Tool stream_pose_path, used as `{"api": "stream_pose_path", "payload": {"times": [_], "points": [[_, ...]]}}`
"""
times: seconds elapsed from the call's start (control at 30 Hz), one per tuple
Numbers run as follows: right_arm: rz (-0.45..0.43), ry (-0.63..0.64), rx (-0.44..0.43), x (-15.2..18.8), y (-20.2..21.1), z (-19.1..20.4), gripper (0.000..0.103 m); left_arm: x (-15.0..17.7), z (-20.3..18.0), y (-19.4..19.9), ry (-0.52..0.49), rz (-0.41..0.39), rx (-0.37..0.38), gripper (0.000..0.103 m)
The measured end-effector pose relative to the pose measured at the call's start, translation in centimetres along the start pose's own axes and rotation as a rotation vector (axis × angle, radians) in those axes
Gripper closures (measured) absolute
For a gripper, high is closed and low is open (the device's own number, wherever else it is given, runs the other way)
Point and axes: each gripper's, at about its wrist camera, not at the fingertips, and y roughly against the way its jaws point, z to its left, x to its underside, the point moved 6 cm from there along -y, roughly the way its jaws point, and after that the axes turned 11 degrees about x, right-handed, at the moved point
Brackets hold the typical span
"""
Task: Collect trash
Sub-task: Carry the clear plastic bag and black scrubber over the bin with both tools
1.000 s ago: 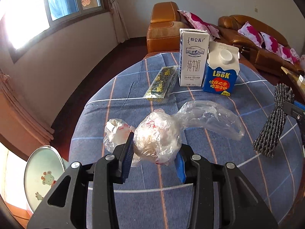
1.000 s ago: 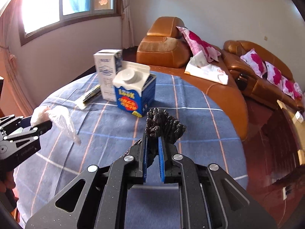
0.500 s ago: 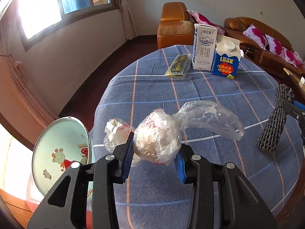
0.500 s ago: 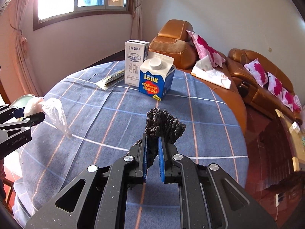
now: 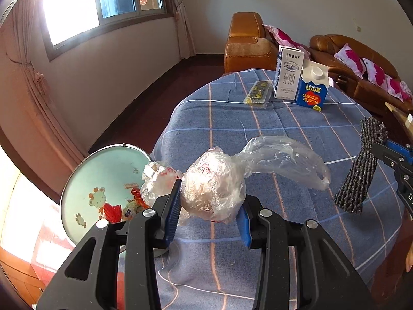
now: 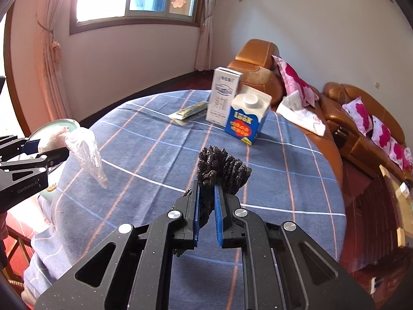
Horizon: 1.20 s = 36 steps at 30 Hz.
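Note:
My left gripper (image 5: 209, 206) is shut on a crumpled clear plastic bag (image 5: 216, 186) with a long loose tail, held above the near left edge of the table. A pale green trash bin (image 5: 103, 188) with cartoon prints stands below and to the left, with red scraps inside. My right gripper (image 6: 206, 206) is shut on a dark grey crinkled scrap (image 6: 222, 170), which also shows in the left wrist view (image 5: 361, 170). The left gripper with the bag shows in the right wrist view (image 6: 38, 155).
A round table with a blue plaid cloth (image 5: 258, 129) holds a white milk carton (image 5: 287, 75), a blue LOOK carton (image 5: 312, 87) and a flat snack wrapper (image 5: 258, 94) at the far side. Brown sofas (image 5: 247, 44) stand behind.
Both grippers have drawn back from the table's middle toward its near left edge with their loads. The trash bin has come further into the left wrist view.

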Motion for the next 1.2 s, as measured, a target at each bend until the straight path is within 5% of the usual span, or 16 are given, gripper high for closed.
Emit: {"api": "stream_pose_path", "payload": {"times": [0.53,1.2], "points": [[-0.051,0.065,-0.090,-1.3,2.7,5.7,0.092,2.0,3.7,3.9,0.046,-0.048,-0.018,0.065],[-0.104,0.133,-0.236,-2.9,4.7,13.6,0.092,4.8,10.4,5.7,0.165,-0.047,-0.134,0.065]]}}
